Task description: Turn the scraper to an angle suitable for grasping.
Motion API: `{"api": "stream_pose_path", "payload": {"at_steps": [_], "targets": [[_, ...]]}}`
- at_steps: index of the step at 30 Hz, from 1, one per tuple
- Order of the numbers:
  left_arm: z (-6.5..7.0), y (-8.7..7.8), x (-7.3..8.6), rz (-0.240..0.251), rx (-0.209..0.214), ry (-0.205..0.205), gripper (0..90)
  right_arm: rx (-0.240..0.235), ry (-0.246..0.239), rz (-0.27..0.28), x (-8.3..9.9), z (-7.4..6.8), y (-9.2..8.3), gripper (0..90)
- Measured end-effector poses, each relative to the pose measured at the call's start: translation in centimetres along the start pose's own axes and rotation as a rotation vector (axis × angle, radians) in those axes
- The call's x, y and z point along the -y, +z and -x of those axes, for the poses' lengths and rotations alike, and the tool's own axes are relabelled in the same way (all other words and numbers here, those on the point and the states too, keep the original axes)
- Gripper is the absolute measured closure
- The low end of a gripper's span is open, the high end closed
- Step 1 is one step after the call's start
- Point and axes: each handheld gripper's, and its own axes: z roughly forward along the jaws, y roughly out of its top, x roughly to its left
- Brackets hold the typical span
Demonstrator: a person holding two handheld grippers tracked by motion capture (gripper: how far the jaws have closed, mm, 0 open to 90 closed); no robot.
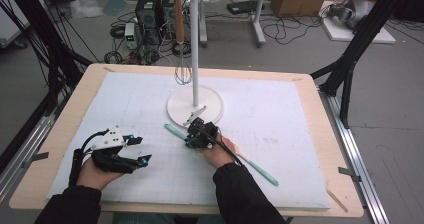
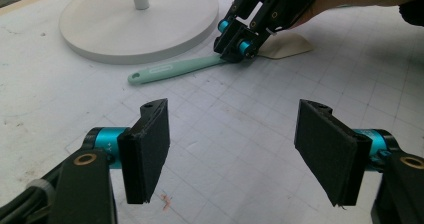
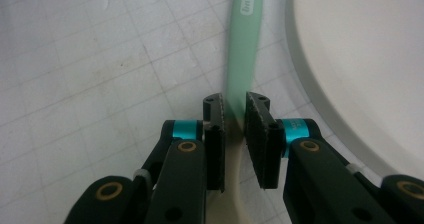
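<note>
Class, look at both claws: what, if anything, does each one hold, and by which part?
The right claw has its jaws around the mint-green spatula where handle meets cream blade; whether the pads press cannot be told. The left claw stands open, holding nothing.

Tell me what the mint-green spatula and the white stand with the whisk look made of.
Spatula: handle looks like matte plastic or silicone, with moulded lettering and a hang hole; the cream blade, probably silicone, looks smooth and dull. The right gripper has its fingers around the handle.
Stand: likely painted metal or plastic, with an even, slightly glossy white coat.
Whisk: brown, wood-like handle; thin wire loops, likely steel.
</note>
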Motion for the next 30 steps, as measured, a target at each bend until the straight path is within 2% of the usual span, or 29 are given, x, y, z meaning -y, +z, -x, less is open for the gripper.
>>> {"api": "stream_pose_path", "payload": {"at_steps": [5, 9, 11, 18, 30], "targets": [[-0.1, -0.1, 0.0, 0.006, -0.001, -0.006, 30.8, -0.019, 0.008, 0.011, 0.1, 0.4, 0.0, 80.3], [-0.1, -0.2, 0.0, 0.004, -0.003, -0.001, 30.8, -0.022, -0.009, 0.012, 0.1, 0.4, 0.0, 80.8], [-0.1, -0.2, 0.0, 0.007, -0.004, -0.005, 30.8, -0.033, 0.003, 0.011, 0.1, 0.5, -0.1, 80.9], [-0.2, -0.3, 0.0, 0.009, -0.004, -0.007, 30.8, -0.053, -0.018, 0.017, 0.0, 0.3, -0.4, 81.0], [-0.3, -0.6, -0.2, 0.039, -0.006, -0.024, 30.8, -0.094, -0.048, 0.101, -0.2, -0.1, -2.4, 80.9]]}}
